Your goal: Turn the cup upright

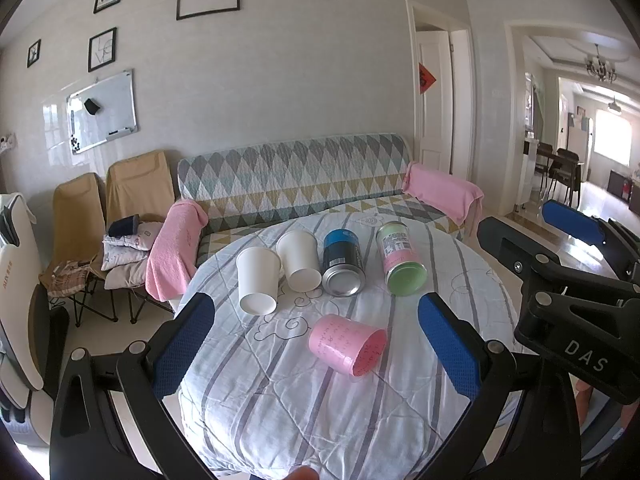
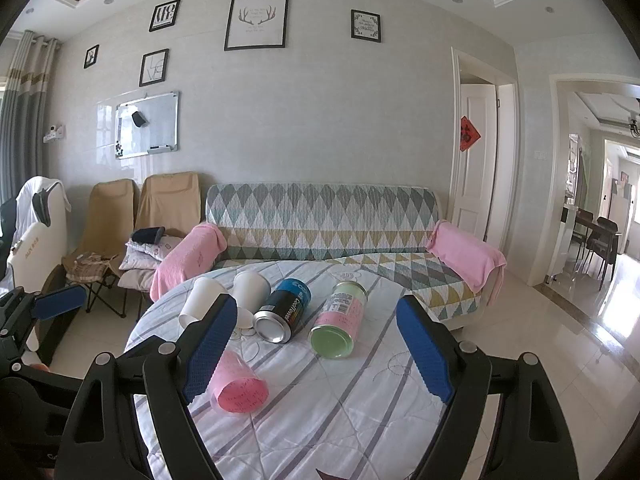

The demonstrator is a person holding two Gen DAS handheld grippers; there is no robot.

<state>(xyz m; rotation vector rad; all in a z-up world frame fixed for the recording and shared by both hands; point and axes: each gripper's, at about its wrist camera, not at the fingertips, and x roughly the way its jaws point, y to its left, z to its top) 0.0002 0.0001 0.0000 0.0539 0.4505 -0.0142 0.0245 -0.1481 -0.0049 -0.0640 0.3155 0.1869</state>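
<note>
Lying on its side, the pink cup (image 1: 346, 346) is not yet gripped (both grippers (image 1: 316, 338) (image 2: 316, 354) are held apart); flipping remains.

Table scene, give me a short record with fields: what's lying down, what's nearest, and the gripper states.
surface: round table with striped cloth
lying on side: pink cup, two white cups, blue can, green jar
nearest: pink cup, mouth facing right
left gripper: open, empty
right gripper: open, empty
upright cups: none
</note>
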